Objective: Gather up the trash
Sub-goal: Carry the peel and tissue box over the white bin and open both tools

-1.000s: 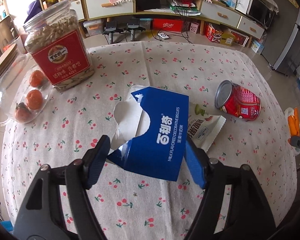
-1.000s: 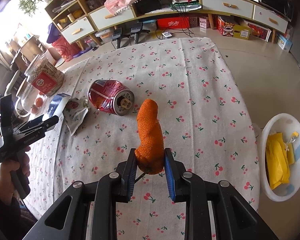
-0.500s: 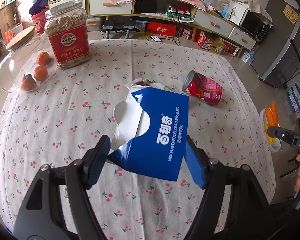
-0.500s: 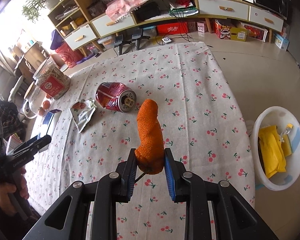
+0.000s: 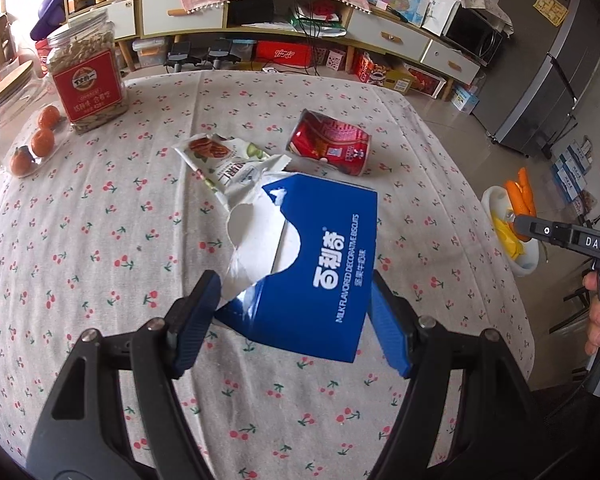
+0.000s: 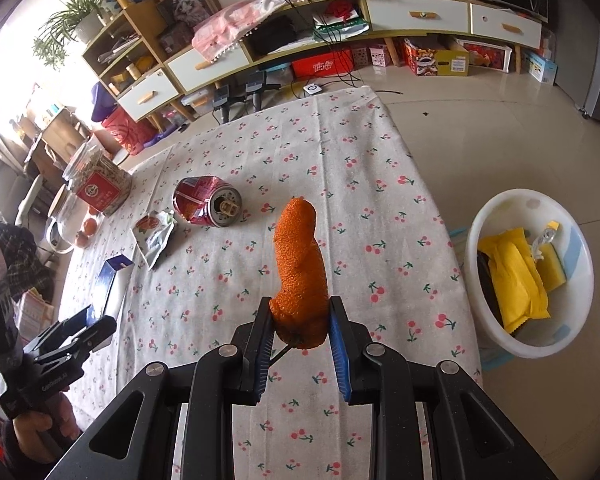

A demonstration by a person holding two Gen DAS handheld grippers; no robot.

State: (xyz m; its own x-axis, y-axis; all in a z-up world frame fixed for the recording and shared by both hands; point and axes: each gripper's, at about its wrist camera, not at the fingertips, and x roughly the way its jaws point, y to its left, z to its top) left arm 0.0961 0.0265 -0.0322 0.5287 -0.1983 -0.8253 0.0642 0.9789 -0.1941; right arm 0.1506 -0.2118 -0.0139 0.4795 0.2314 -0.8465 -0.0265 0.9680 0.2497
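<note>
- Trash is split between the two hands and the desk [image 5: 100, 248], which is covered by a cherry-print cloth.
- Torn blue biscuit box [image 5: 316, 276], white inside showing through a ragged hole, hangs above the cloth between the blue pads of the left gripper [image 5: 296, 320]; the pads stand wide, pressing on the box's two edges.
- Orange peel [image 6: 300, 268], a long bumpy strip standing upright, is pinched at its lower end by the right gripper [image 6: 300, 328], whose pads are drawn nearly together.
- Crushed red can [image 5: 328, 148] lies on its side near the middle of the desk, with a torn foil snack wrapper [image 5: 224, 160] flat just beside it.
- White basin [image 6: 528, 272] sits on the floor past the desk's edge, holding yellow packaging and a sponge.
- Seed jar [image 5: 86, 80] with a red label and a glass jar of small oranges [image 5: 24, 136] stand at the far corner.
</note>
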